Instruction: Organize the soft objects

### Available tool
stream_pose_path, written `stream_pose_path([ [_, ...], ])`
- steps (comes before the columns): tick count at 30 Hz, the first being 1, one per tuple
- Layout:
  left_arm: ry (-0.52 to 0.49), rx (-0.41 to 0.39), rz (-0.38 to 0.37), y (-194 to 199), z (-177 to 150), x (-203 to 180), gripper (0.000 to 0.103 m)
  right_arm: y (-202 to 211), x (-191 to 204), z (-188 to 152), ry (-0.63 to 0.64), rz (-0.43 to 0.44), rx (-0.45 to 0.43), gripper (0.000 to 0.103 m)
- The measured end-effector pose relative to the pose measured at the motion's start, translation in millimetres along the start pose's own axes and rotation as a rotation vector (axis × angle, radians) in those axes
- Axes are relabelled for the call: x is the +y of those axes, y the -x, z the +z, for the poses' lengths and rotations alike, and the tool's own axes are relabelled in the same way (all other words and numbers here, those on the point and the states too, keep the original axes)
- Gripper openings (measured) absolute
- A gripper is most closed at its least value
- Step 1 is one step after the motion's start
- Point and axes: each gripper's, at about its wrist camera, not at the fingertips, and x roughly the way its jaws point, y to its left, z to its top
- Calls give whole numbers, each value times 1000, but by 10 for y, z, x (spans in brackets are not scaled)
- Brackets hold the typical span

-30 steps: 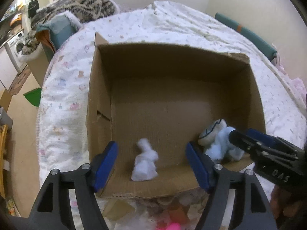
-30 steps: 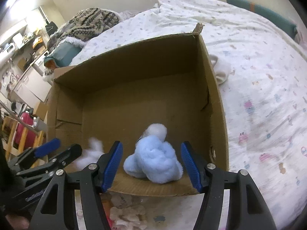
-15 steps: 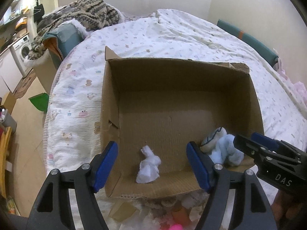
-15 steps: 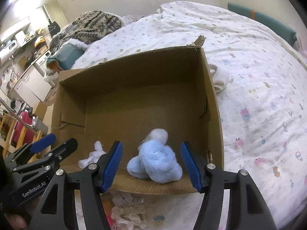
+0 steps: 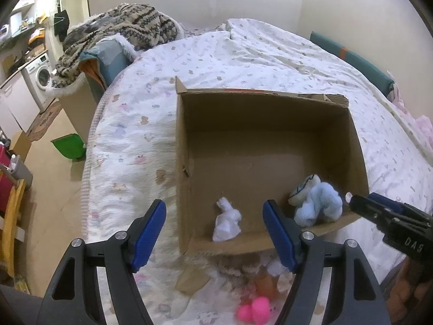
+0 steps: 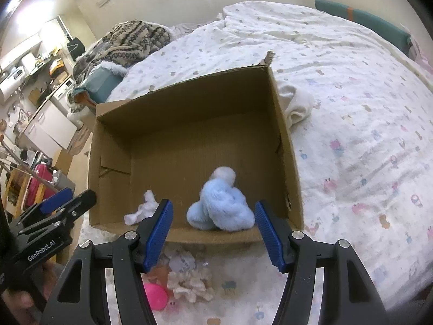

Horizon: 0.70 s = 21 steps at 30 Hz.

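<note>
My left claw [image 5: 213, 233] and right claw [image 6: 213, 233] both spread, holding nothing; blue plush [image 6: 220, 207] and white sock [image 5: 226, 223] lie low-centre inside the cardboard box [image 5: 184, 140] on the bed [image 5: 130, 135]

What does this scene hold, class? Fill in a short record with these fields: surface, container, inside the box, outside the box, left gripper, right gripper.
surface: bed with printed sheet
container: open cardboard box on the bed
inside the box: white sock and blue sock, both near the front wall, apart
outside the box: pink toy and fluffy pieces in front; white cloth beside the box
left gripper: open, empty
right gripper: open, empty
</note>
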Motion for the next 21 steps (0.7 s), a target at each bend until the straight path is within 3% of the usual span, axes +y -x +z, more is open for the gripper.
stream_pose_path([
  [9,41,12,33,209,-212,233,71,150,-85,-175,-41,-5,9,67],
  [21,100,88,61,273,-455,445,71,212,26,-514,-40,19,67,67],
])
